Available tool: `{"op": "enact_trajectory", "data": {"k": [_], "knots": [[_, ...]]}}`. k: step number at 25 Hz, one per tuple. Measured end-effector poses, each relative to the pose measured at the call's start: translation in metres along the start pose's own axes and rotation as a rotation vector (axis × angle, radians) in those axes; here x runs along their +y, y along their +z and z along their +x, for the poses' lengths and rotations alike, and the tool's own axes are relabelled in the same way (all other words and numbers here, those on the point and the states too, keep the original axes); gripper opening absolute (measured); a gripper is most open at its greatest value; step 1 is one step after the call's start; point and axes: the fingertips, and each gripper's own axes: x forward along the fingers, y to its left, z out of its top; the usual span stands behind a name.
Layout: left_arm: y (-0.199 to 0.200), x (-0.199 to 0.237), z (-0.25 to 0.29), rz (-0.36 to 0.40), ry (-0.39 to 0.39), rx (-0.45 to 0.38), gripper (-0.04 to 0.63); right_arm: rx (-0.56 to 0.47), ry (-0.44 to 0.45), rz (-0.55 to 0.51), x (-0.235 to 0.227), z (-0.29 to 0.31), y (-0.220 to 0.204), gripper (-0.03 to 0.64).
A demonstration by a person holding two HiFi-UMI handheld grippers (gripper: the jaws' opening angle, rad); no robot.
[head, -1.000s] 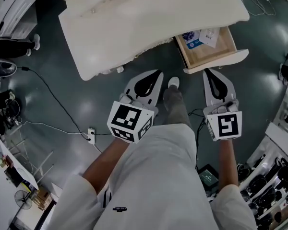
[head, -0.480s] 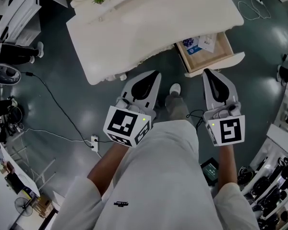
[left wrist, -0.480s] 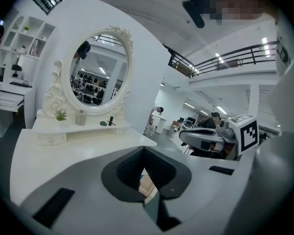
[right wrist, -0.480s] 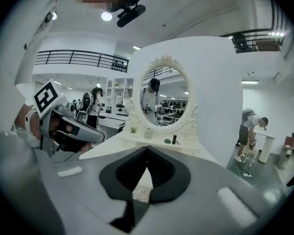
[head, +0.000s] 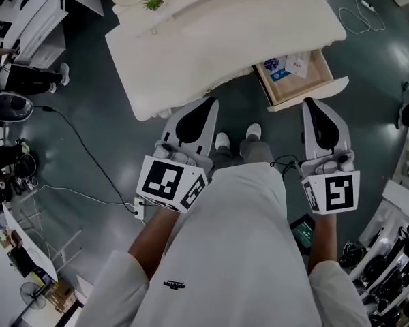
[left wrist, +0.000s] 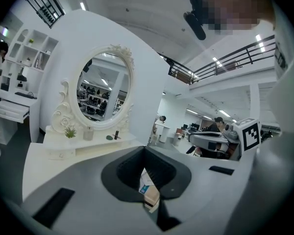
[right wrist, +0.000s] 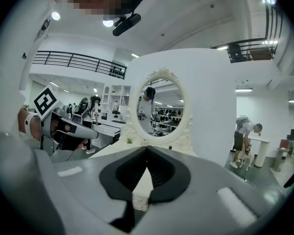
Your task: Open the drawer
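jutting open from the right end of the smooth white, curved-edge dressing table (head: 225, 33), the boxy pale-wood drawer (head: 307, 95) has a white front; the grey, tapered left gripper (head: 206, 107) and right gripper (head: 315, 111) are both pinched closed on nothing

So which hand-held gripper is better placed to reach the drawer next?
Right, likely: the right hand-held gripper, jaws shut and empty, points at the front of the open drawer. The left hand-held gripper faces the edge of the dressing table.

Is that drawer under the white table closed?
No, the drawer stands pulled out from the table, with papers showing inside.
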Motion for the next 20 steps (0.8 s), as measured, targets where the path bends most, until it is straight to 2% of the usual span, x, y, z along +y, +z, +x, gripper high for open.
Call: {"op": "enact_trajectory", "data": {"k": [13,20], "knots": [[0.034,0.009,-0.030,0.026,0.025,-0.090,0.000,-0.015,-0.128,0.005,-0.016,-0.040,0.013,0.011],[0.048,0.012,-0.037,0.008,0.017,-0.123,0.000,-0.035,-0.195,0.023,-0.022,-0.057,0.019,0.012]]}}
